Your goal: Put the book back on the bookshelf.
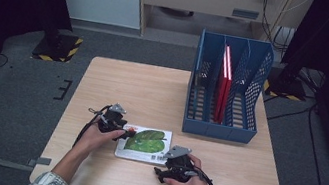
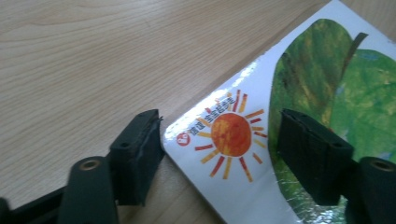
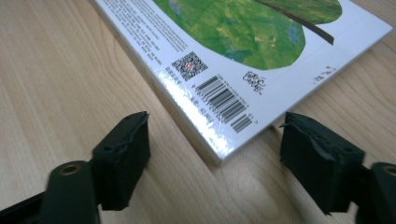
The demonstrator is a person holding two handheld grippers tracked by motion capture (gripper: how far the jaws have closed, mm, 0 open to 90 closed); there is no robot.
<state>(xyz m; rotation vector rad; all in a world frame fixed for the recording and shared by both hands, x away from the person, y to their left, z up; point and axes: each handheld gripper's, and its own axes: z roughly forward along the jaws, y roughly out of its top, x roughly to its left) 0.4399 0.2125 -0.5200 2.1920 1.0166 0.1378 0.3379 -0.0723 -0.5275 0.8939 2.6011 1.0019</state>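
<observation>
The book lay flat on the worktop, lower centre, long axis left-right. The left hand-held gripper straddled its left corner, open; the right hand-held gripper faced its lower-right corner, open.

High view: fixed above my side, facing forward and down over the whole surface; each tongs view: riding low on my tongs, very near one corner of the book, which all three share.
</observation>
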